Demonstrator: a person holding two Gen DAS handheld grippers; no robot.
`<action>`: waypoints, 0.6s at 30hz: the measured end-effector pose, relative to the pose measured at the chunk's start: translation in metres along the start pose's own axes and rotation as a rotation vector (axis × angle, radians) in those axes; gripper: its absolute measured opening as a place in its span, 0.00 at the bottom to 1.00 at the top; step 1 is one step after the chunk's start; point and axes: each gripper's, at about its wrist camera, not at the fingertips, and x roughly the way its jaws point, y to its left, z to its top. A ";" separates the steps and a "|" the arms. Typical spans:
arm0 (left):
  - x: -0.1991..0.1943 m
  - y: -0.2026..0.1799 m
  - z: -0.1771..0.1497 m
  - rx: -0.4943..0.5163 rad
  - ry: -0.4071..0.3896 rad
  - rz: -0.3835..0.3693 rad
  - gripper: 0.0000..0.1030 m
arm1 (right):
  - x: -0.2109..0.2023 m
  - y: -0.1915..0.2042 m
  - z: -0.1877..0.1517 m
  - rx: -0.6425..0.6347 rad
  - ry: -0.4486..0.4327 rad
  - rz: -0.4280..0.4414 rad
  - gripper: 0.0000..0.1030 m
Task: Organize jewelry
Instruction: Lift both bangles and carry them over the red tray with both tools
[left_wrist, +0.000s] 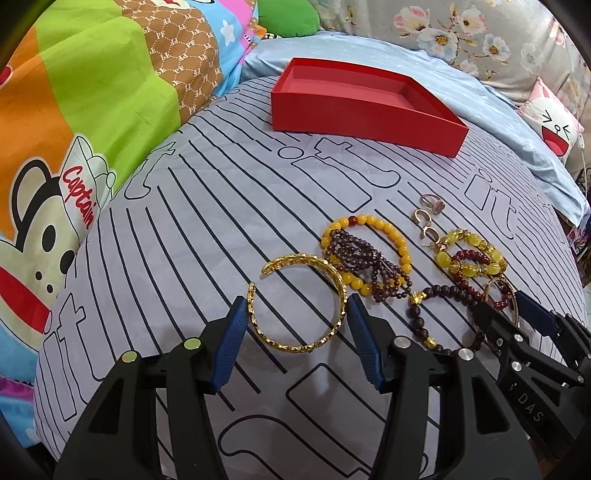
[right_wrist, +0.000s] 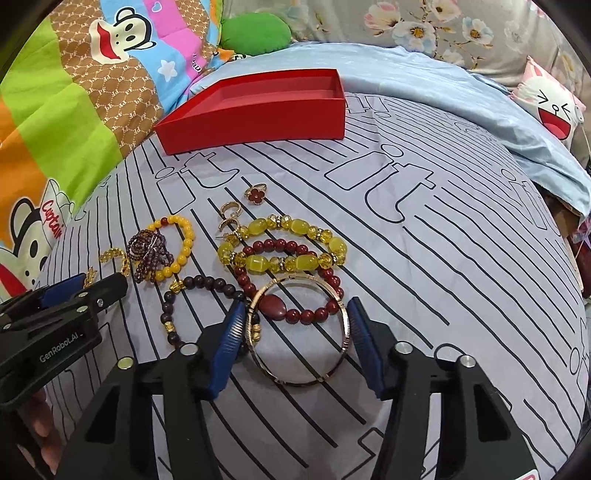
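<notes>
- The left gripper (left_wrist: 297, 332) points down at a grey striped bedsheet (left_wrist: 177, 236), its 2 blue pads set either side of a gold open bangle (left_wrist: 299, 302). The left pad meets the bangle's rim and the right pad sits against the opposite edge, so the jaws pinch the bangle across its width.
- The right gripper (right_wrist: 295, 339) straddles a thin metal bangle (right_wrist: 299, 332) that lies flat on the sheet. Both pads sit right at its outer rim; whether they actually press on it cannot be told.
- A dark red bead bracelet (right_wrist: 295, 310) with a large oval stone crosses inside the thin bangle.
- Just beyond lie a yellow stone bracelet (right_wrist: 284, 243), a dark brown bead bracelet (right_wrist: 199, 295), and a yellow bead bracelet (right_wrist: 177, 247) with a tangle of small purple beads (right_wrist: 147, 251) on it.
- 2 gold hoop earrings (right_wrist: 229, 216) and a ring with a red clover (right_wrist: 255, 194) sit between the bracelets and the box.
- The red open box (right_wrist: 255, 114) stands well apart at the far edge of the sheet, next to a colourful cartoon quilt (right_wrist: 74, 110).
</notes>
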 end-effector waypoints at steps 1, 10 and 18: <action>0.000 -0.001 0.000 0.002 0.001 -0.001 0.51 | -0.001 -0.002 -0.001 0.003 0.002 0.004 0.51; 0.000 -0.001 0.000 0.001 -0.002 -0.007 0.51 | -0.013 -0.014 -0.003 0.041 -0.011 0.022 0.51; -0.011 -0.004 0.006 0.008 -0.024 -0.020 0.51 | -0.027 -0.012 0.009 0.029 -0.041 0.040 0.51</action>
